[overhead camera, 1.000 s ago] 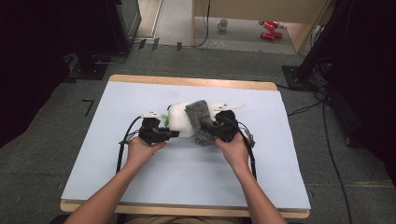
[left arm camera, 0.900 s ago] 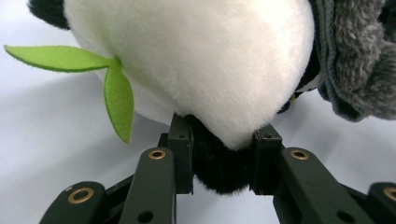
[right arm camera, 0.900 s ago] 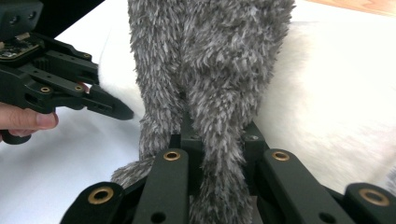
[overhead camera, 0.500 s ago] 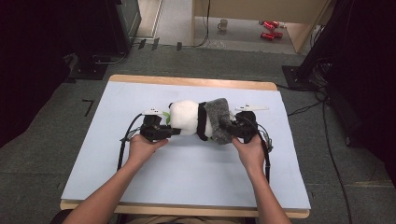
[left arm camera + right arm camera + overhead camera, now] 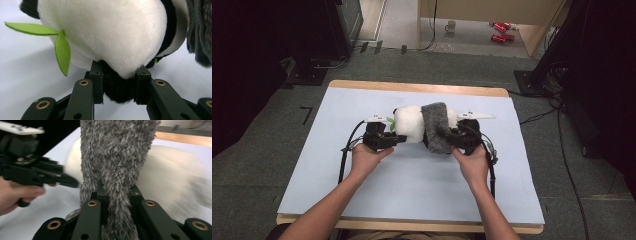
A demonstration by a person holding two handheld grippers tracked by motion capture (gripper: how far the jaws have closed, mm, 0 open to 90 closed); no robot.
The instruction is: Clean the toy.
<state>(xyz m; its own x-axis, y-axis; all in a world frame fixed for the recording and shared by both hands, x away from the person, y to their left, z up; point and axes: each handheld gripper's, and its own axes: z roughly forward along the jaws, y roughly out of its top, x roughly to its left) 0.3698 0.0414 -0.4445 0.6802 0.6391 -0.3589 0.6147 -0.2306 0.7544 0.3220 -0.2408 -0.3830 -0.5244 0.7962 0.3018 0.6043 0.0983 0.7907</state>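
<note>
Panda plush (image 5: 412,124) lies on its side mid-table on the pale mat (image 5: 412,195), with a grey fuzzy scarf (image 5: 438,127) draped across its middle. The left gripper (image 5: 119,81) is clenched on a black paw at the toy's end, pinning it in place. The right gripper (image 5: 117,195) is clamped tight on the scarf's hanging end, near the toy's front edge. Judging by this, the scarf is laid over the body but not yet wrapped round or tucked under; that wrapping seems to be what remains.
</note>
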